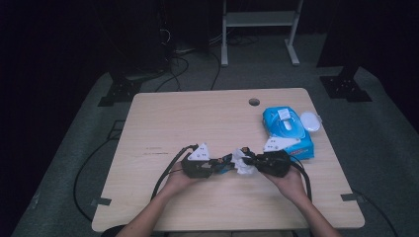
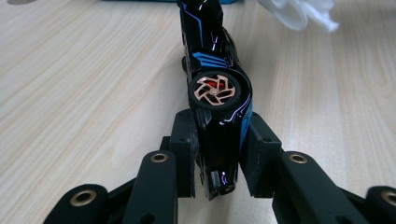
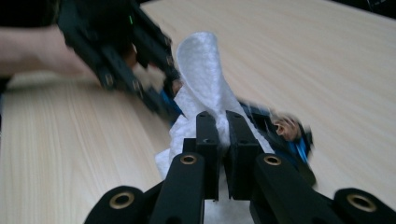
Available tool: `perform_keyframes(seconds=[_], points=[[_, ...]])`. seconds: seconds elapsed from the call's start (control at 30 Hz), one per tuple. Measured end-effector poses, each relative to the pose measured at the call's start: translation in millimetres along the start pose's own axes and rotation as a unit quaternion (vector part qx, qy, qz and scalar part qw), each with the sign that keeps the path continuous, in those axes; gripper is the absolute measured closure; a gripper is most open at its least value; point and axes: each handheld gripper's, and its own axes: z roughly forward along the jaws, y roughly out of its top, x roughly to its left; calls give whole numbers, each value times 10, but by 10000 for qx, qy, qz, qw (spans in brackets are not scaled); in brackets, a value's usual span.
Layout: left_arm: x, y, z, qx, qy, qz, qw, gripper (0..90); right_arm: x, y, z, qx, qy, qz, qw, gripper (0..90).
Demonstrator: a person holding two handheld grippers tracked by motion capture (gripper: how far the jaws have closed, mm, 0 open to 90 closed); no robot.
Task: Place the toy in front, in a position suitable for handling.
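A black toy car (image 2: 215,88) with blue stripes and copper wheels lies on its side between the jaws of my left gripper (image 2: 217,154), which is shut on its rear end. In the high view the left gripper (image 1: 211,166) holds the car (image 1: 226,160) just above the table's front middle. My right gripper (image 3: 223,140) is shut on a crumpled white wipe (image 3: 201,79), and the wipe (image 1: 242,162) sits against the car's front. In the right gripper view the car (image 3: 285,133) shows blurred behind the wipe, with the left gripper (image 3: 161,100) beyond it.
A blue pack of wet wipes (image 1: 286,131) lies at the table's right, its white lid (image 1: 310,120) flipped open. The wooden table (image 1: 197,118) has a cable hole (image 1: 254,101) near the far edge. Cables trail off the front left.
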Motion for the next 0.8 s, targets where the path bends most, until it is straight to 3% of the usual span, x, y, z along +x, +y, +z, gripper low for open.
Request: perform_keyframes(seconds=[0.1,0.27,0.4,0.6,0.67,0.73,0.8], points=[[-1,-3,0,-21,-1,-1,10000,688,62,193,311,59,108,26,9999,847],[22,-24,-24,-30,24,-24,10000,688,119,263,650,351,233,23,9991,846],[37,-43,-35,-82,22,-68,9999,688,91,260,649,337,142,-36,9993,846],[38,-39,-42,-36,32,-35,10000,688,-85,205,457,490,-434,-67,9978,845],[43,-40,-43,-32,14,-63,10000,688,-150,184,406,482,-530,-28,9974,845],[46,-43,-44,-39,6,-78,10000,688,-167,169,397,424,-512,58,9978,845],[53,-50,-39,-87,-19,-119,9999,688,-110,172,440,390,-455,-44,9982,844]])
